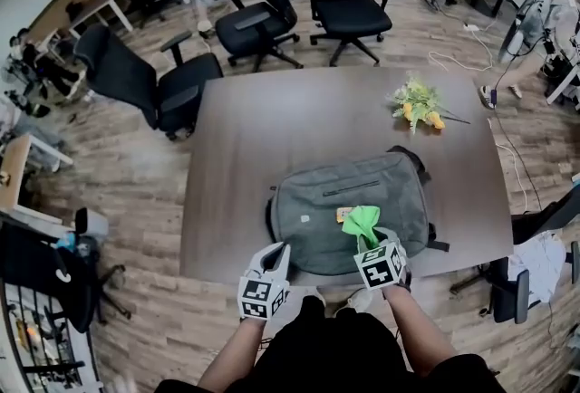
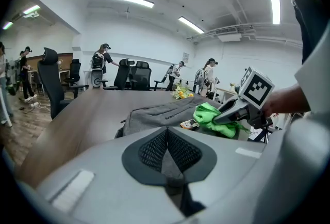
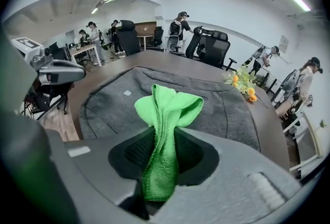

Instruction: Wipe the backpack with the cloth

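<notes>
Our right claw is closed tight on the green cloth, which fills the gap between its two jaws. We see the cloth pinched at its lower part, while its free end rises past the jaw tips in a folded bunch. That bunch hangs over the near right part of the grey backpack. We cannot tell whether the cloth touches the fabric or sits just above it.

The backpack lies flat on the desk, close to the edge nearest us, with its dark straps poking out at the sides. Our left claw is at the backpack's near left corner, just beside the bag. Its jaws are pressed together with nothing between them. From that side the backpack lies ahead and to the right of the left claw, with the right claw and cloth beyond it.

Further out on the desk, a small bunch of yellow and orange flowers lies well apart from the backpack, toward the far right corner. Black office chairs stand around the far side on the wooden floor, and several people stand in the room behind.
</notes>
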`<move>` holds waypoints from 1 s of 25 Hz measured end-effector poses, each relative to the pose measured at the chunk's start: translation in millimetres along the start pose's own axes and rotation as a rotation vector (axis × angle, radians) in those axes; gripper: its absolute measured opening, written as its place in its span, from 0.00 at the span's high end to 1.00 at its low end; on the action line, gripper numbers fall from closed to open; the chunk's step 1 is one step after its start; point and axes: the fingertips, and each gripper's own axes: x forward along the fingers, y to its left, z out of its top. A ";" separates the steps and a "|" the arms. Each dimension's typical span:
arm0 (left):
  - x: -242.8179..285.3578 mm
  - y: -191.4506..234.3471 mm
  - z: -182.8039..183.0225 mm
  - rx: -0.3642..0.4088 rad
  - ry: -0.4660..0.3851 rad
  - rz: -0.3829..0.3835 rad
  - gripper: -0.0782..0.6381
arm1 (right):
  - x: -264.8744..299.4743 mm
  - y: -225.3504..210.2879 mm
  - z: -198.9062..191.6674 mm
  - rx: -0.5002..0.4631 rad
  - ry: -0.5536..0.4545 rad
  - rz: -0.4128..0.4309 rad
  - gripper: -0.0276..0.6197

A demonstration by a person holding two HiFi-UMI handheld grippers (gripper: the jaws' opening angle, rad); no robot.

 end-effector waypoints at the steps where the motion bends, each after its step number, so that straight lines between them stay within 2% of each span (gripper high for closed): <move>1: 0.4 0.3 0.6 0.008 0.007 -0.001 0.86 | -1.5 -5.9 -1.8 0.000 0.002 -0.010 0.79; 12: 16.9 -3.4 20.6 0.022 -0.037 -0.005 0.86 | -24.1 -70.6 -23.1 0.016 0.019 -0.155 0.79; 20: 20.5 -9.1 33.2 0.039 -0.058 -0.012 0.86 | -49.2 -108.0 -28.4 0.100 -0.034 -0.250 0.79; 23: 24.2 -17.9 38.7 0.048 -0.071 -0.025 0.86 | -53.5 -116.9 -28.3 0.113 -0.055 -0.260 0.79; 25: 26.4 -24.0 42.3 0.051 -0.077 -0.035 0.86 | -58.4 -116.3 -22.6 0.140 -0.107 -0.233 0.79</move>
